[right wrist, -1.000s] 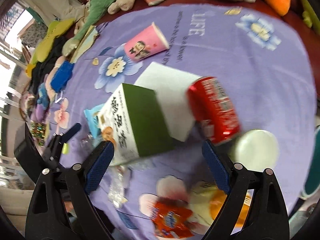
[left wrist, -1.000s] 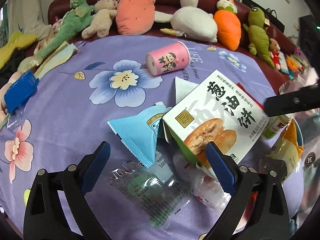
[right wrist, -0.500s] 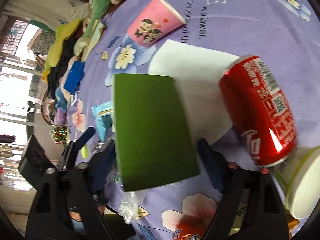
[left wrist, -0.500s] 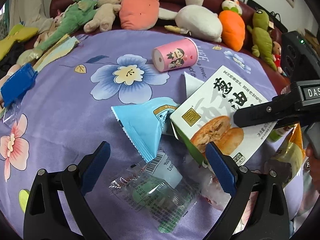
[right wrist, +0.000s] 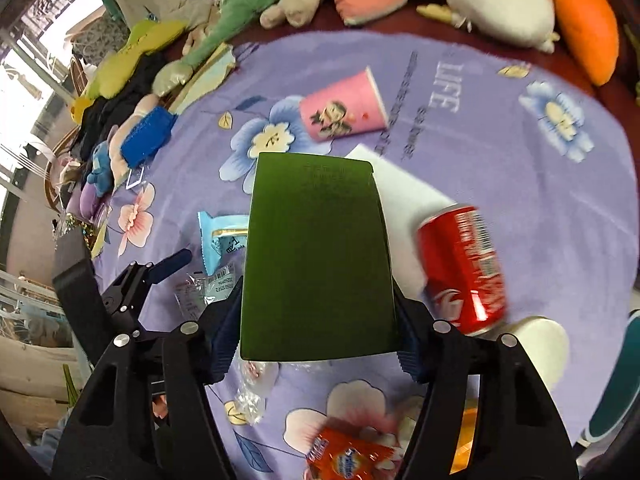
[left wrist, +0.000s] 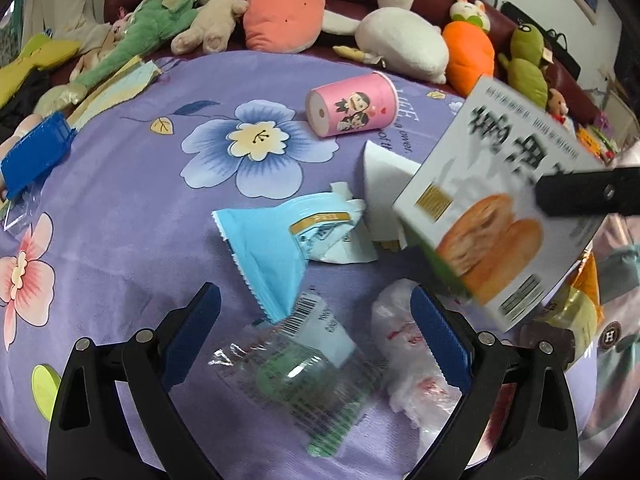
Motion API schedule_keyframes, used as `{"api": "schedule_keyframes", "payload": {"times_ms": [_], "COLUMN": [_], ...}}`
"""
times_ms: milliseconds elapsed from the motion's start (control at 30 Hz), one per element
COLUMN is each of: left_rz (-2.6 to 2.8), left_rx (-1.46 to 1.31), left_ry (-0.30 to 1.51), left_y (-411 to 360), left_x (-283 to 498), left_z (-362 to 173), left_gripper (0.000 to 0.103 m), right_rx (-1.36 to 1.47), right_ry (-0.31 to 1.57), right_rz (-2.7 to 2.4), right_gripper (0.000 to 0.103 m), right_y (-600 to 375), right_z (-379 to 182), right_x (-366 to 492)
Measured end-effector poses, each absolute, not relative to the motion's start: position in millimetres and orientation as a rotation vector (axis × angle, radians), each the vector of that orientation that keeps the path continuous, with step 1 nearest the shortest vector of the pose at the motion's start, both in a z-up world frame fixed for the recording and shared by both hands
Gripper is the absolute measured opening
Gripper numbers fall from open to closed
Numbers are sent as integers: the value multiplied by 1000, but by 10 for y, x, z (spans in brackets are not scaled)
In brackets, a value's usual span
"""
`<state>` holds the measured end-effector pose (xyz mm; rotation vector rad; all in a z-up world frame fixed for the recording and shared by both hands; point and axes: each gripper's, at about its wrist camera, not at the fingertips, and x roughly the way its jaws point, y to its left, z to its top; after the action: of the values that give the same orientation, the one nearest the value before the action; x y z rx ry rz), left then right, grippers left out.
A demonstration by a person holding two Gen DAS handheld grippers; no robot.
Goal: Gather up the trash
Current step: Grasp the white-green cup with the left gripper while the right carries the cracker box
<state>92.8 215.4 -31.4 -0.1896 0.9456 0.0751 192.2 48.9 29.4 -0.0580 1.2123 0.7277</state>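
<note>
Right gripper [right wrist: 316, 340]: its jaws have just been closing, and the blue pads now press both sides of the pastry box [right wrist: 316, 256], which is held clear of the purple flowered cloth [right wrist: 540, 208] with its green side toward the camera. From the left wrist view the same box [left wrist: 500, 216] hangs tilted above the cloth's right part, its white printed face showing, with one black finger [left wrist: 588, 194] of the right gripper laid across it.

Left gripper [left wrist: 316, 340]: jaws wide apart, holding nothing, poised over a clear plastic wrapper [left wrist: 304, 380] that lies between the pads near the cloth's near edge. A crumpled white bag [left wrist: 404, 364] lies just beside the right pad.

Other trash: a light-blue snack packet [left wrist: 280, 248] near the middle; a white sheet [left wrist: 384, 184] beyond it; a pink paper cup [left wrist: 352, 110] on its side toward the far edge; a red can [right wrist: 464, 268] on its side just right of the held box; an orange packet [right wrist: 344, 456] at the near edge.

Open room: the cloth's left half and far right quarter lie bare. Plush toys [left wrist: 400, 40] line the far edge.
</note>
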Motion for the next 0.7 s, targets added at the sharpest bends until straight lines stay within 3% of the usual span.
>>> {"api": "schedule_keyframes", "payload": {"times_ms": [400,700], "left_rz": [-11,-177], "left_rx": [-173,-108], "left_ry": [917,896], "left_y": [1754,998], "left_x": [929,1155], "left_z": [-105,65], "left_gripper": [97,97], "right_rx": [-34,51], "right_ry": [1109,1017], "right_rz": [606,476], "right_gripper": [62,62], "right_y": [-225,-1089], "right_z": [701,979], "right_x": [1943,2005]}}
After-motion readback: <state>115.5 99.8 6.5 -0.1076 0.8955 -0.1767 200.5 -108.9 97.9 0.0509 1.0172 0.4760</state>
